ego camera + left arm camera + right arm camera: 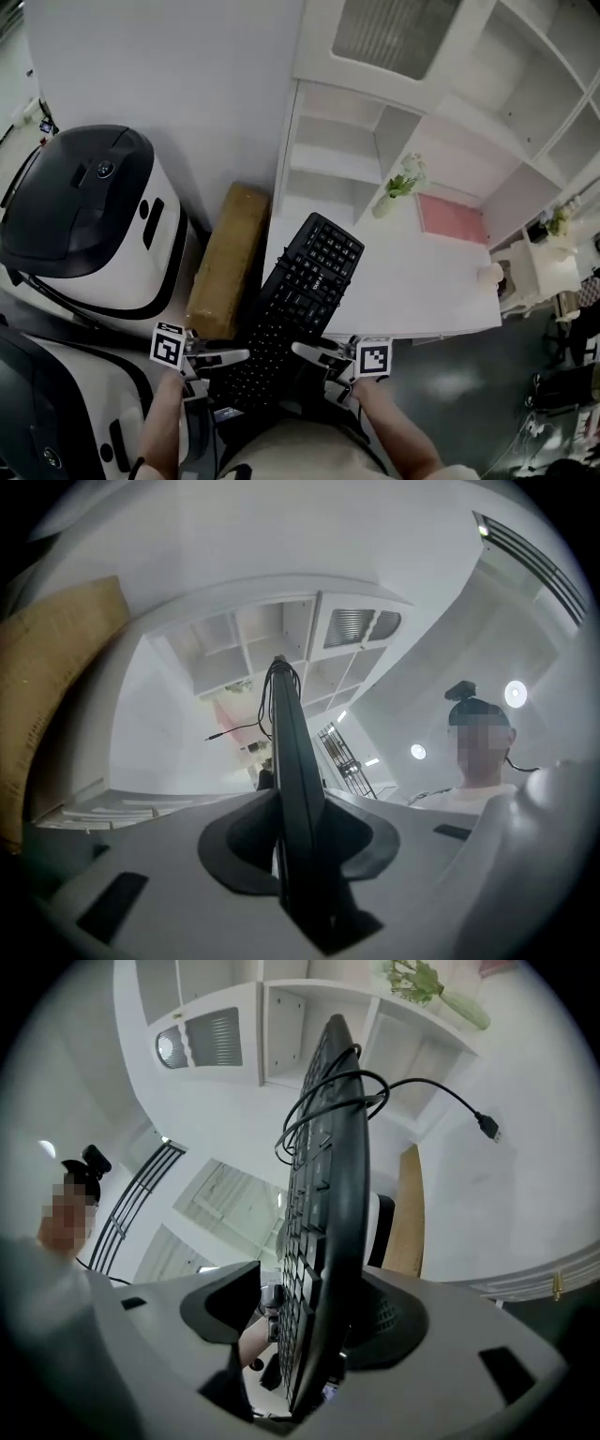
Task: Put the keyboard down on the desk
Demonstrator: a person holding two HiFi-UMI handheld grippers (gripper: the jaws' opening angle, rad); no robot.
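Observation:
A black keyboard (305, 281) lies slantwise, its far end over the white desk (422, 281) and its near end past the desk's front-left corner. My left gripper (234, 356) is at the keyboard's near left edge; in the left gripper view its pads press both sides of the keyboard's thin edge (286, 752), so my left gripper (298, 841) is shut on it. My right gripper (305, 351) is at the near right edge. There the keyboard (333, 1194) stands between the jaws of my right gripper (300, 1312), with a gap on the key side: open. Its cable (412, 1087) loops loose behind it.
A brown box (228, 258) leans against the wall left of the desk, beside a white-and-black machine (84, 216). A small plant (401, 183) and a pink mat (452, 217) sit at the desk's back under white shelves (328, 155). A person (478, 761) stands nearby.

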